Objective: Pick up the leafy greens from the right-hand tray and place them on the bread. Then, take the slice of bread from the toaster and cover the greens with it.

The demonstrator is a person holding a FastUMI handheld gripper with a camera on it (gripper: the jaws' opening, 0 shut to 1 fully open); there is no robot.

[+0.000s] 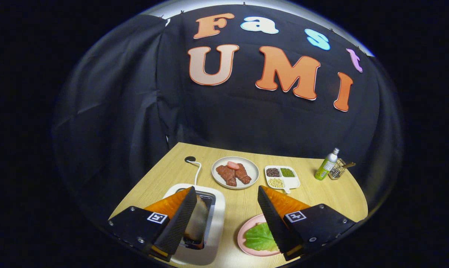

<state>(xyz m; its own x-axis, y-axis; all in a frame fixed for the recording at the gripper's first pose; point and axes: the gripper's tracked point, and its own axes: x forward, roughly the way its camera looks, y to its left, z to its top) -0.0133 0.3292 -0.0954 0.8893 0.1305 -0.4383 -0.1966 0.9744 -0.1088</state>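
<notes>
My gripper [225, 190] is open and holds nothing, hovering low over the wooden table [321, 193]. A white toaster [217, 217] stands below the left finger [180, 219], with a pale slice of bread [199, 220] upright in its slot, partly hidden by that finger. A green lettuce leaf [259, 238] lies on a pink plate [242, 232] just inside the right finger [274, 219], which covers the plate's right side. What lies under the leaf is hidden.
Beyond the fingers sits a white plate [219, 178] with brown meat pieces and a pink slice. To its right are a divided white tray [293, 183] of beans, a green bottle [326, 165] and a small wire basket [338, 171]. The toaster's cord [197, 169] runs toward the back.
</notes>
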